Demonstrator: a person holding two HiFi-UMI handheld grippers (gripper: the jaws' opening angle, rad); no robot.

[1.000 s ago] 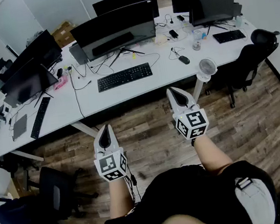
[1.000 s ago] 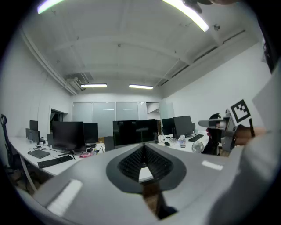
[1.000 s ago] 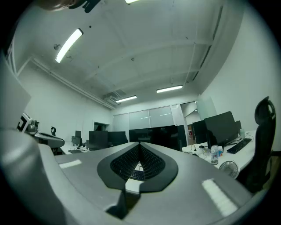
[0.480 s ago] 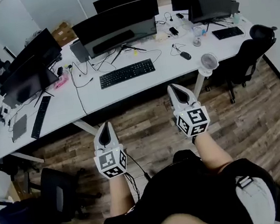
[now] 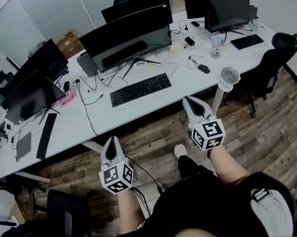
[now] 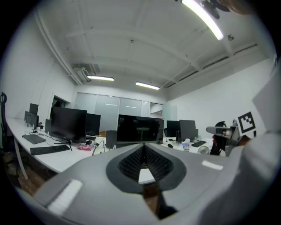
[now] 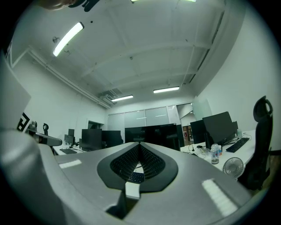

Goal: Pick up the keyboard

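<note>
A black keyboard [image 5: 140, 89] lies on the white desk [image 5: 136, 111] in front of a wide curved monitor [image 5: 126, 36]; a sliver of the keyboard [image 7: 136, 177] shows between the right jaws. My left gripper [image 5: 111, 142] is shut and empty, held over the wood floor short of the desk's front edge. My right gripper [image 5: 191, 100] is shut and empty too, its tip just at the desk edge, right of the keyboard. In the left gripper view my left gripper [image 6: 143, 145] points level at the desk. In the right gripper view my right gripper [image 7: 139, 144] points at the monitor.
A second keyboard [image 5: 46, 136] lies at the desk's left, a third [image 5: 246, 42] at the far right. A mouse [image 5: 203, 68], a small fan [image 5: 230, 74], cables and more monitors [image 5: 30, 77] are on the desk. Black chairs [image 5: 69, 219] stand on both sides.
Both grippers and the person have moved toward the desk; the desk and keyboard sit lower and closer in the head view. A foot now shows between the arms.
</note>
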